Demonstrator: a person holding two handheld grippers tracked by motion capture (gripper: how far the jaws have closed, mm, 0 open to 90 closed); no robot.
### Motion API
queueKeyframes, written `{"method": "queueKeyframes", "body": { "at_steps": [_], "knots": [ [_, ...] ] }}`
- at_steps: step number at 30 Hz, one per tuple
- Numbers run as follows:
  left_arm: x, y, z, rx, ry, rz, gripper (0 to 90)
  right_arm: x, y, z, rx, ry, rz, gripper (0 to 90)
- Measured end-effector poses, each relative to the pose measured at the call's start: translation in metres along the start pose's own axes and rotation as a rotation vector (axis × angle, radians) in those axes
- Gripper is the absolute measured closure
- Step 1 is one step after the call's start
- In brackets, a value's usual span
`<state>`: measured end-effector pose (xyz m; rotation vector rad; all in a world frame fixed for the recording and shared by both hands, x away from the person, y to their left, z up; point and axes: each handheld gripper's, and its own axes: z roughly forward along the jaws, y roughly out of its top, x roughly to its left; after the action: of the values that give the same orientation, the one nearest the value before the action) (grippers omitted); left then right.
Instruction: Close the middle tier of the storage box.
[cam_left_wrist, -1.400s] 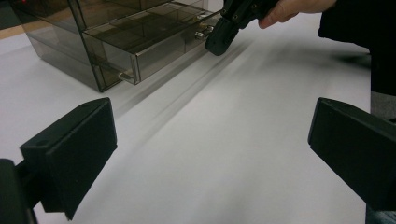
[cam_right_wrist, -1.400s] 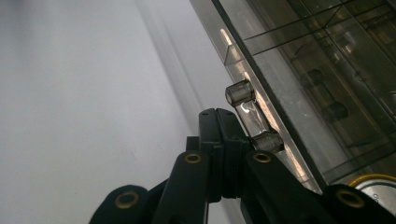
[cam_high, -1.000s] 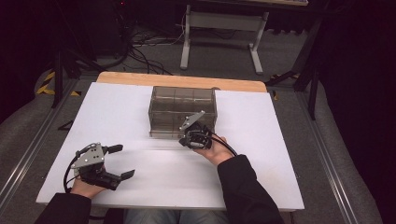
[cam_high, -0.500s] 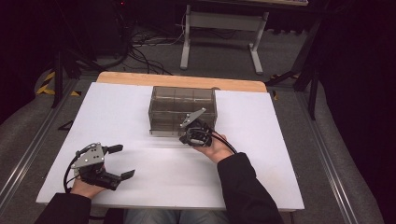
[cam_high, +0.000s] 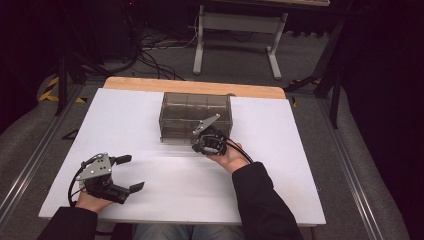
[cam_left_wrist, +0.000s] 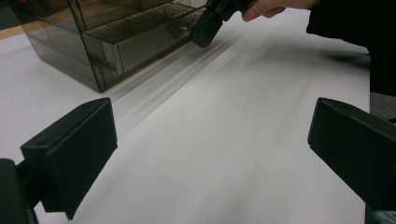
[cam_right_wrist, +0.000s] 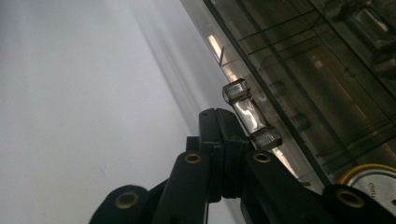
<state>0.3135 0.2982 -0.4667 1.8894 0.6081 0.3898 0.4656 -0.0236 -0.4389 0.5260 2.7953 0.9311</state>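
Note:
A smoky see-through drawer cabinet (cam_high: 195, 112) stands at the middle back of the white table (cam_high: 125, 125). My right gripper (cam_high: 197, 148) is at its front face, low down, jaws shut. In the right gripper view the shut jaws (cam_right_wrist: 217, 116) lie right beside a clear drawer handle (cam_right_wrist: 250, 114), with nothing between them. The left gripper view catches that same gripper (cam_left_wrist: 204, 31) next to the handle (cam_left_wrist: 180, 30). My left gripper (cam_high: 129, 173) rests near the table's front left corner, jaws open and wide apart (cam_left_wrist: 210, 154) over bare table.
A round gold-rimmed thing (cam_right_wrist: 369, 182) lies inside a drawer behind the smoky wall. A wooden strip (cam_high: 195, 87) runs along the table's far edge. Metal rails flank the table, and a stand with cables (cam_high: 235, 40) is on the floor beyond.

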Motion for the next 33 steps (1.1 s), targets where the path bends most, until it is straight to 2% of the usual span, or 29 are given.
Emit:
{"method": "queueKeyframes", "body": {
  "at_steps": [33],
  "knots": [
    [0.0,0.0,0.0,-0.002,0.001,0.002,2.1,-0.014,0.001,0.002,-0.019,-0.021,0.034,90.0]
  ]
}}
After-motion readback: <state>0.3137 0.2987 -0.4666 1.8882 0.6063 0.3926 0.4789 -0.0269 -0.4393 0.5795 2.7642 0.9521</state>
